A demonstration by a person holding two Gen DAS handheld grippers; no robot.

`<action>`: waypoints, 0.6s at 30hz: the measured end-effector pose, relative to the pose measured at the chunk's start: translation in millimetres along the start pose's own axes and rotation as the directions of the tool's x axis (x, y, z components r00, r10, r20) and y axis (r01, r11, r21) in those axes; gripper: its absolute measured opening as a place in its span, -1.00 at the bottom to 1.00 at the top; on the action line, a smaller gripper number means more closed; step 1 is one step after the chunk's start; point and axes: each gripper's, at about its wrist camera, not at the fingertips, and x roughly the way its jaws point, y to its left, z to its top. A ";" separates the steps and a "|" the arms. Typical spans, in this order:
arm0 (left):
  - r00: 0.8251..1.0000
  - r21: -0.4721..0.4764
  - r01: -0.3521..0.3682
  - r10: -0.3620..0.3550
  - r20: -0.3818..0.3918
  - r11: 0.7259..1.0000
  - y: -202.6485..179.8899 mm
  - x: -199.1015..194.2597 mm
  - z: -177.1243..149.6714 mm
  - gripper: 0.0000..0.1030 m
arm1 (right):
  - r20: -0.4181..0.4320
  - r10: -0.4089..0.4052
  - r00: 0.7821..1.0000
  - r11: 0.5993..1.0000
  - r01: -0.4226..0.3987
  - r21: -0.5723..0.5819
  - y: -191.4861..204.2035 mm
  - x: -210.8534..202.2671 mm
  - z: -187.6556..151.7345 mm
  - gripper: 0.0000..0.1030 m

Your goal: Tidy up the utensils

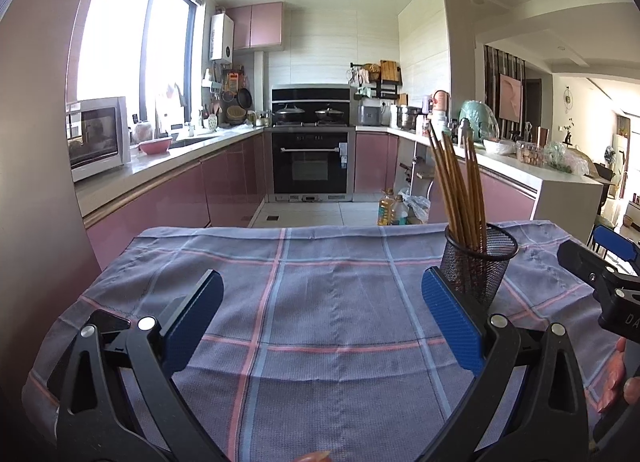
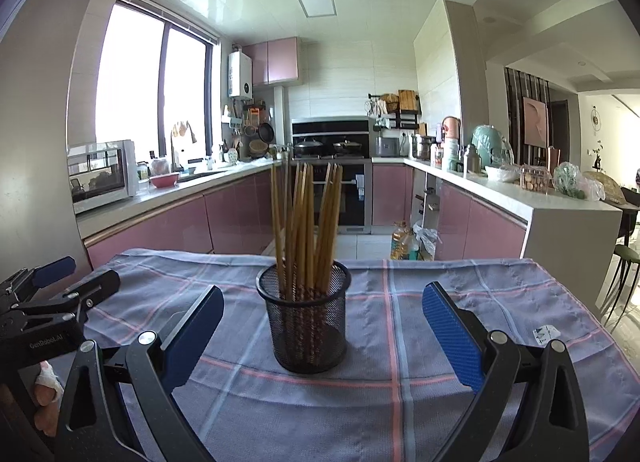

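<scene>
Chopsticks point(image 2: 306, 218) stand bundled in mesh cup point(image 2: 306, 326), mid surface point(image 2: 440, 342) toward far edge. Right gripper point(image 2: 322, 336) and left gripper point(image 1: 320, 320) both released, empty. Risk: light cup tips if a jaw clips the leaning sticks.

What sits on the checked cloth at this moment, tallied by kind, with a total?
Black mesh holder: 1
Bundle of chopsticks standing in it: 1 (single sticks overlap too much to count)
Small white tag on the cloth: 1
Total: 3
Both grippers, left and right, are open and hold nothing.
</scene>
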 end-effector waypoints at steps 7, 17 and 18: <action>0.983 -0.008 -0.018 0.016 -0.185 1.000 23.0 50.9 -10.9 0.89 | -0.366 -0.199 0.909 0.976 0.219 0.011 -100.5 74.1 -28.9 0.87; 0.902 0.020 -0.104 0.103 -0.420 0.994 71.9 127.0 -28.0 0.89 | -0.547 -0.215 0.809 0.946 0.312 0.089 -179.9 119.1 -40.5 0.90; 0.892 0.021 -0.113 0.111 -0.438 0.993 76.8 133.9 -29.1 0.89 | -0.551 -0.221 0.805 0.946 0.315 0.080 -178.2 120.1 -40.5 0.90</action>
